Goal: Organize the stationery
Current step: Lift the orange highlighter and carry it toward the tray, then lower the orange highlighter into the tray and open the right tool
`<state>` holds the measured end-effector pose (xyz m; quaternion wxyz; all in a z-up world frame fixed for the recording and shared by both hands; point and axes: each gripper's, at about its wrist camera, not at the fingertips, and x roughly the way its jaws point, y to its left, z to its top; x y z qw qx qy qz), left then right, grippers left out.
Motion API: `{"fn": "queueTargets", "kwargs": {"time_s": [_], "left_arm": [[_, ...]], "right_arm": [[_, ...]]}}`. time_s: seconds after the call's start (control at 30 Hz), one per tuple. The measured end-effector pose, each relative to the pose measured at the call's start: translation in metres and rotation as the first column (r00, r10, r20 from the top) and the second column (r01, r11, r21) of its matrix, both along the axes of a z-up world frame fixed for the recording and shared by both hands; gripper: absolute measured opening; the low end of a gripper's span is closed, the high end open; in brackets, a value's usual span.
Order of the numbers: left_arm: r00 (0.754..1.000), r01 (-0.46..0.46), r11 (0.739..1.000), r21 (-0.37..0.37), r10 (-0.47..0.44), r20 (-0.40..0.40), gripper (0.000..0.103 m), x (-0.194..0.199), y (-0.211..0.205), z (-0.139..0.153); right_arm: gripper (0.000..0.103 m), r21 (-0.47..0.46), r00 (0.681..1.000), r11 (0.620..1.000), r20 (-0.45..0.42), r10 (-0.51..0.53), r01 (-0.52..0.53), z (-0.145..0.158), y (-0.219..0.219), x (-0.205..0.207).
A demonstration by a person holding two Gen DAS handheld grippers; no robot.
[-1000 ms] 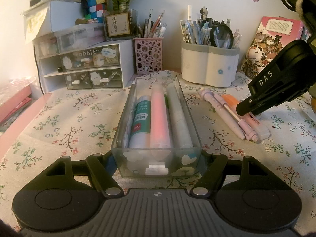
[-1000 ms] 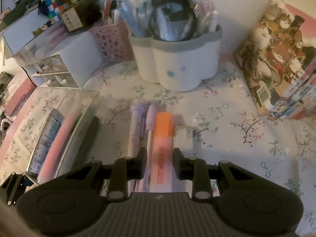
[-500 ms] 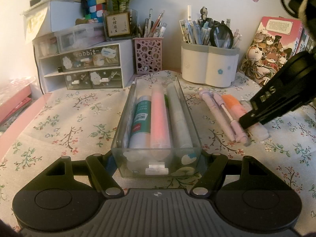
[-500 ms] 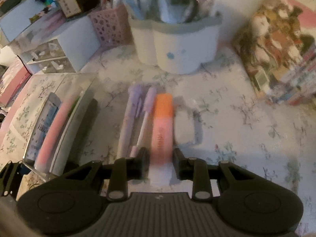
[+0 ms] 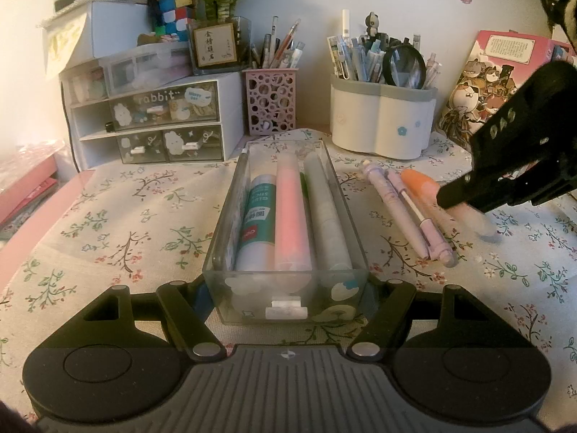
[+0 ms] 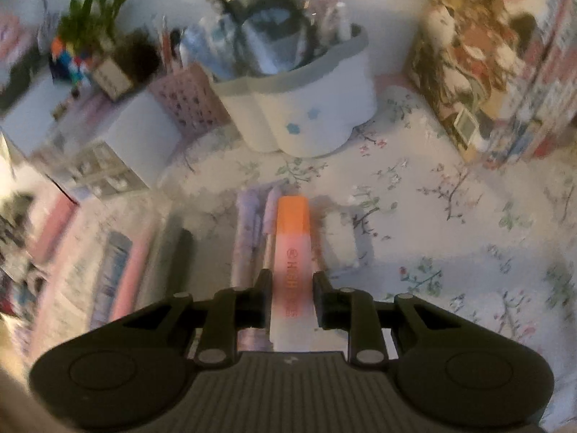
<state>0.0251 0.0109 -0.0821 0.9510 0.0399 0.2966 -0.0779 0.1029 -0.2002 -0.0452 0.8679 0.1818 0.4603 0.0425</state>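
Observation:
My left gripper (image 5: 286,288) is shut on the near end of a clear drawer tray (image 5: 355,227) that holds a glue stick (image 5: 258,223), a pink marker (image 5: 291,216) and a grey marker (image 5: 326,213). My right gripper (image 6: 291,290) is shut on an orange-capped pink highlighter (image 6: 292,249), lifted a little off the cloth; it also shows in the left wrist view (image 5: 420,184), part hidden by the right gripper (image 5: 454,195). Two purple pens (image 5: 404,205) lie on the cloth right of the tray, seen too in the right wrist view (image 6: 249,231).
A white flower-shaped pen holder (image 5: 382,119) full of pens and a pink perforated pen cup (image 5: 270,106) stand at the back. A small white drawer unit (image 5: 158,126) stands back left. Books (image 5: 483,83) lean at the right. A floral cloth (image 5: 126,223) covers the table.
My right gripper has closed on the orange highlighter and raised it from the cloth beside the purple pens. The left gripper and tray have not moved.

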Motion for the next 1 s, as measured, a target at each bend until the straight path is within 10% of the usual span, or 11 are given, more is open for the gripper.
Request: {"fn": "queueTargets", "kwargs": {"time_s": [0.27,1.0], "left_arm": [[1.0,0.0,1.0,0.0,0.0,0.0,0.073,0.0,0.0,0.0],[1.0,0.001,1.0,-0.001,-0.001,0.0,0.073,0.0,0.0,0.0]], "right_arm": [[0.018,0.204,0.999,0.978,0.001,-0.048,0.046,-0.001,-0.017,-0.005],[0.018,0.189,0.992,0.974,0.062,0.114,-0.124,0.019,0.062,0.005]]}}
